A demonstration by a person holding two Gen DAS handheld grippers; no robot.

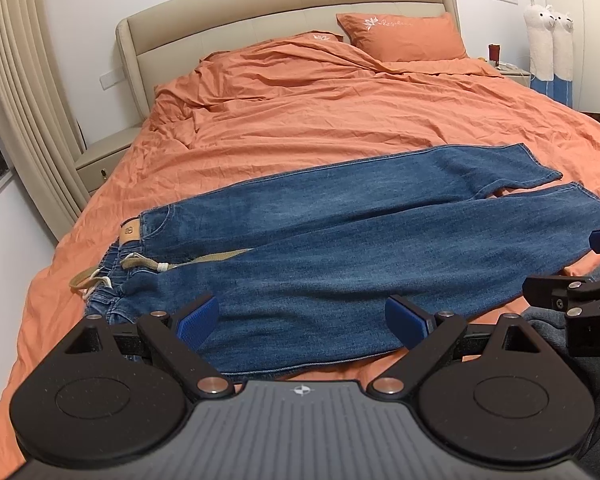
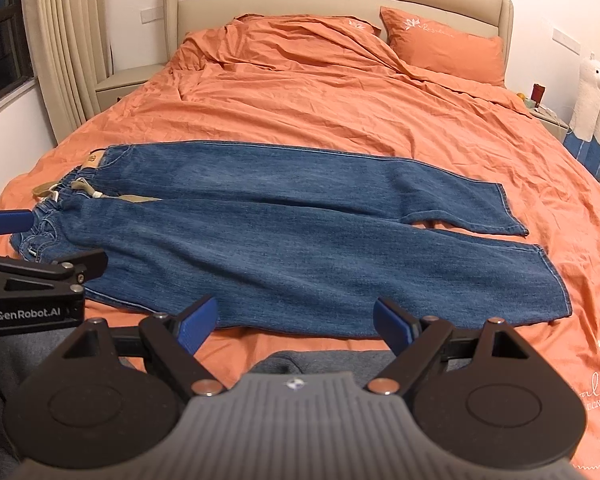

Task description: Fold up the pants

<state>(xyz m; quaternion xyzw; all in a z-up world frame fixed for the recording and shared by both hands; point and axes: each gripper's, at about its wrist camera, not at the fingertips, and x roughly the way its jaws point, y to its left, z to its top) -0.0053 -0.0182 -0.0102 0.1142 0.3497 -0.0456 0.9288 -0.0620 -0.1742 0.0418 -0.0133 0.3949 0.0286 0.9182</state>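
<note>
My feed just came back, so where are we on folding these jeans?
Done: the jeans are spread flat across the orange duvet, waistband at the left, both legs side by side, hems at the right. In hand: nothing; the left tongs and right tongs are open, hovering at the near edge. Left: every fold; no leg lies over the other.

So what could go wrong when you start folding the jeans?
Three things might, I think.
1. The jeans are big and floppy, and both the left gripper and right gripper have open jaws holding nothing, so a thin pinch could slip.
2. The tan drawstring trails loose at the waist and may snag or bunch inside the fold.
3. The orange bedding is wrinkled and could get pinched along with the denim.
</note>
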